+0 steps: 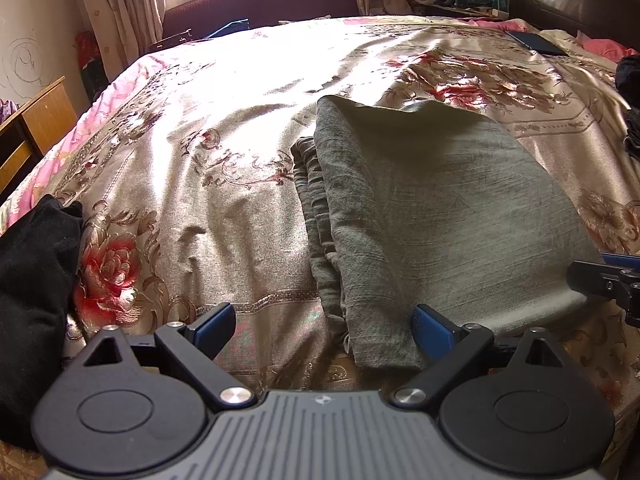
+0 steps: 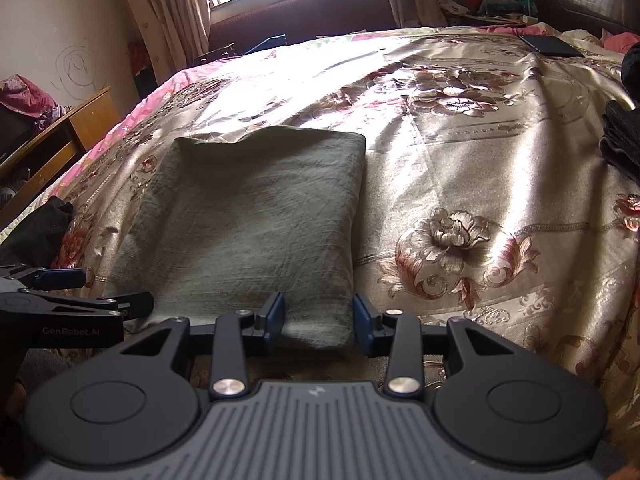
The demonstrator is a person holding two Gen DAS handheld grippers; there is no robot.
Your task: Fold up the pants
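The grey-green pants [image 1: 432,216] lie folded into a thick rectangle on the floral bedspread [image 1: 208,184]; they also show in the right wrist view [image 2: 256,216]. My left gripper [image 1: 320,326] is open at the near left corner of the pants, its right finger against the fabric edge, holding nothing. My right gripper [image 2: 319,316] is open, its fingers either side of the near right corner of the pants. The right gripper also shows at the right edge of the left wrist view [image 1: 608,276]. The left gripper shows at the left of the right wrist view [image 2: 72,296].
A black garment [image 1: 32,292] lies at the near left bed edge. More dark clothes [image 2: 624,140] sit at the right. A dark flat object [image 2: 550,46] lies far right on the bed. A wooden desk [image 2: 56,140] stands left of the bed.
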